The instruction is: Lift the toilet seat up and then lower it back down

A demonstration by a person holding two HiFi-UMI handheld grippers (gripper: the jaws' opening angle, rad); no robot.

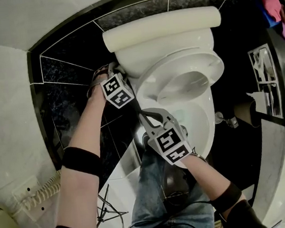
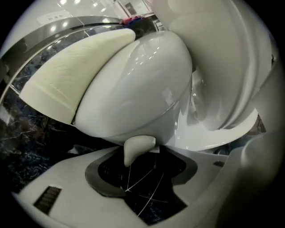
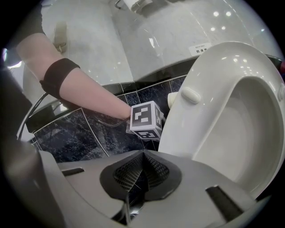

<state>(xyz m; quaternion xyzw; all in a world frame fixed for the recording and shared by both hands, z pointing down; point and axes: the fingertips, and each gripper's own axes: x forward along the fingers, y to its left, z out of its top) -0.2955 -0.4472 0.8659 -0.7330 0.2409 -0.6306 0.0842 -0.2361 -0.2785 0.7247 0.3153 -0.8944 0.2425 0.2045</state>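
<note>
Left gripper (image 1: 117,73) is up against the left side of the toilet near the hinge end in the head view, and the right gripper (image 1: 145,116) sits lower, just beside the left rim of the bowl (image 1: 205,129). The toilet seat (image 1: 206,65) is tipped up off the bowl, with the lid (image 1: 165,47) behind it leaning on the cream cushion (image 1: 160,27) at the tank. Over in the left gripper view the jaws stand clearly apart, with dark tile floor showing through the gap. A little cream nub (image 2: 139,149) pokes down at the front of that gap, but it's way narrower than the opening and I can't tell if either pad touches it. The rounded lid fills most of that view, with the seat off to its right. Right gripper view: the pads are pressed together into a ridge with nothing between them. The seat stands steep on the right, underside facing the camera with a bumper (image 3: 191,95) on it, and the left gripper's marker cube (image 3: 144,119) is just beside its edge
</note>
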